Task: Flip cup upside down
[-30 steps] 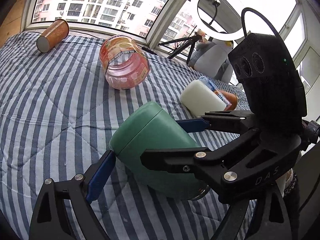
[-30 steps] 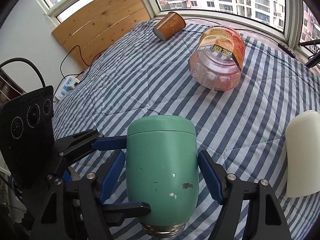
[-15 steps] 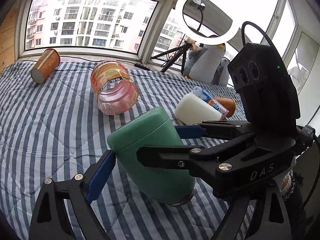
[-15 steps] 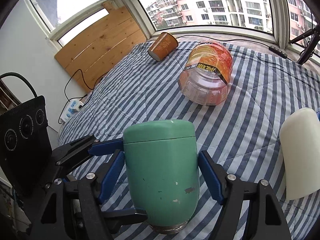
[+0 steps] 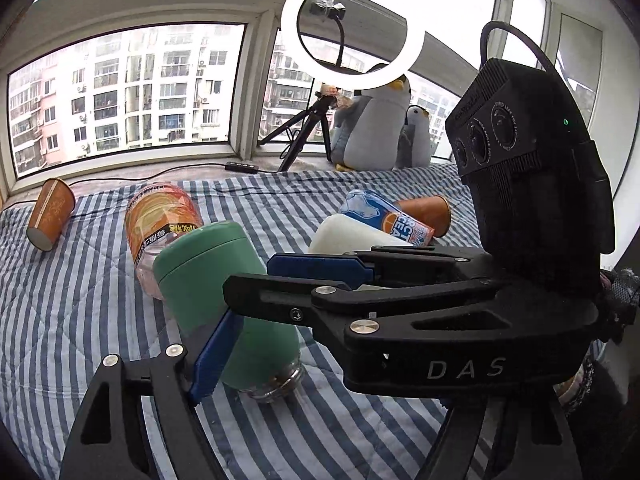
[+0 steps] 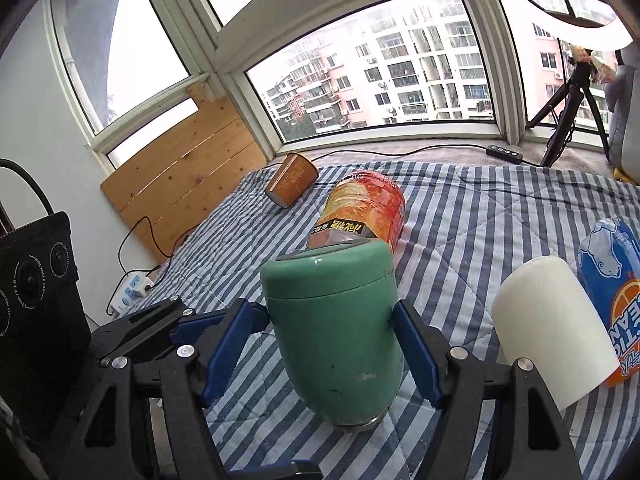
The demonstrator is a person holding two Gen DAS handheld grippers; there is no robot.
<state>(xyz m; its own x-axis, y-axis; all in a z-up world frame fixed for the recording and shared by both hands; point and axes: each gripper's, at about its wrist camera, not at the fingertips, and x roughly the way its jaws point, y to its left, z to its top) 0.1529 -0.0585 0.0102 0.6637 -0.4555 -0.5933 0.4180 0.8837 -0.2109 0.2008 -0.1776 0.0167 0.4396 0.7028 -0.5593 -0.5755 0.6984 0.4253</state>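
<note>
The right gripper (image 6: pixel 332 356) pinches the green cup (image 6: pixel 334 332) at center frame, mouth down on the striped bed (image 6: pixel 480 216). The left gripper (image 5: pixel 256 312) has its jaws spread around it. Beside it lies a white cup (image 6: pixel 548 328); behind it, an orange jar (image 6: pixel 360 212).

The green cup (image 5: pixel 208 280) hides much of the orange bottle (image 5: pixel 160 216).

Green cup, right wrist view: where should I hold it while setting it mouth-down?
Grip the green cup at its straight mid-body, pads on its left and right flanks, coming from the near side as the right gripper does. The wall narrows toward the threaded metal mouth, so a lower hold could slip.
</note>
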